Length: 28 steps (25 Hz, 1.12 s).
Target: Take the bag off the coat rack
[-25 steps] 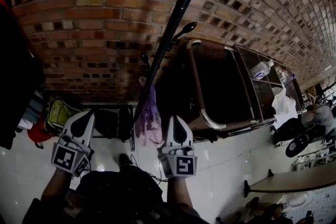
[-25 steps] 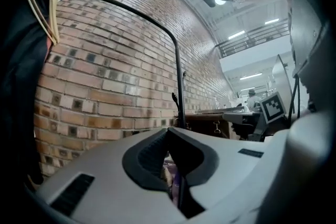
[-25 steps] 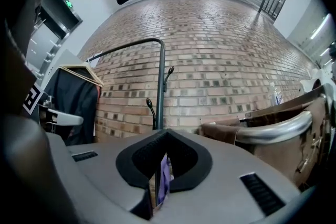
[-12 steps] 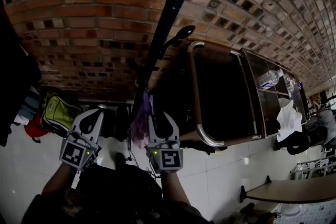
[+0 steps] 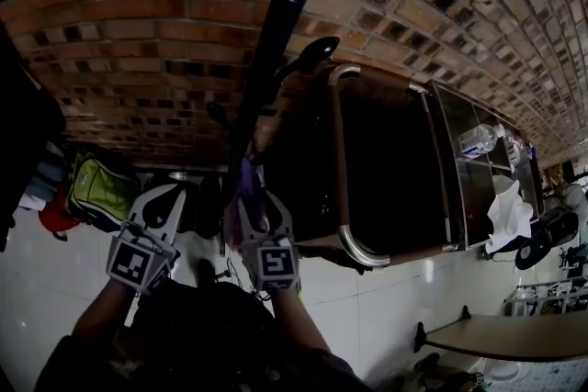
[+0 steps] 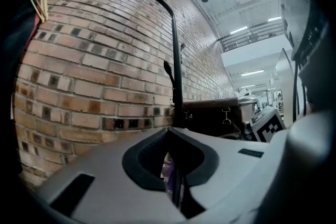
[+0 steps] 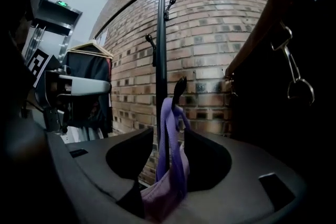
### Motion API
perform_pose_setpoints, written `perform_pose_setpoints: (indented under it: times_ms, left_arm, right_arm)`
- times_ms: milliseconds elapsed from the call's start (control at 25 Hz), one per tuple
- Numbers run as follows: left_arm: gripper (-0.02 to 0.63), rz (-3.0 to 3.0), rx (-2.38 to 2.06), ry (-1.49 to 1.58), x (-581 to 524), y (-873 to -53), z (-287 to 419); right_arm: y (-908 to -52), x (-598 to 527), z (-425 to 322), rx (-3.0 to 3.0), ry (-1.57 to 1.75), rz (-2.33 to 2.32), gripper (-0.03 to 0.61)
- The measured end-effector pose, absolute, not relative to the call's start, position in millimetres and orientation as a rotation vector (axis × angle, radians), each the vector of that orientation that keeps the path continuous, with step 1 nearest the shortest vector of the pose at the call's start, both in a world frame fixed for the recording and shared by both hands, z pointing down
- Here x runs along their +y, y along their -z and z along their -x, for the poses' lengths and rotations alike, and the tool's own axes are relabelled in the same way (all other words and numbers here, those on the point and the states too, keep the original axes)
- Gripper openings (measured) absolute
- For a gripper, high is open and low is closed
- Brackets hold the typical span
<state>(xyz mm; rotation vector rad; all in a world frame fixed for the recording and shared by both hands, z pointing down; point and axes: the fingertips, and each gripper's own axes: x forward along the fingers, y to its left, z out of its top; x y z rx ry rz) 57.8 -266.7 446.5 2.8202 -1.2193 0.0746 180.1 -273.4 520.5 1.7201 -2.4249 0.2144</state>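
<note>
The pale tiled floor (image 5: 386, 308) bears the black coat rack (image 5: 276, 41) with the purple bag (image 7: 172, 149) on its hook, a green backpack (image 5: 96, 193) left, a dark wooden cabinet (image 5: 377, 151) right

No legible text, brand or number anywhere.
Coded square marker (image 5: 131, 263) on the left tool (image 5: 171, 197) cube, a second (image 5: 275, 263) on the right tool (image 5: 254, 202) cube: patterns only.
Green lit sign (image 7: 62, 4): lettering too small to read.
</note>
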Motion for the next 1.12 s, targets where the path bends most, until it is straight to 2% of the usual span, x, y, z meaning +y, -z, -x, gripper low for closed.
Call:
perform_pose_setpoints:
  times_ms: [880,1120]
  left_arm:
    - [0.023,-2.778,-1.198,-0.111,-286.5,-468.6,-68.1]
    - [0.023,-2.78,-1.188,-0.119,-287.0,-471.1,-69.5]
  right_arm:
    - [-552.8,-310.8,-174.7,-2.369,-0.105,-1.662,0.175]
    - [-553.6,-312.0,-171.9,-2.355,-0.078,-1.631,0.122]
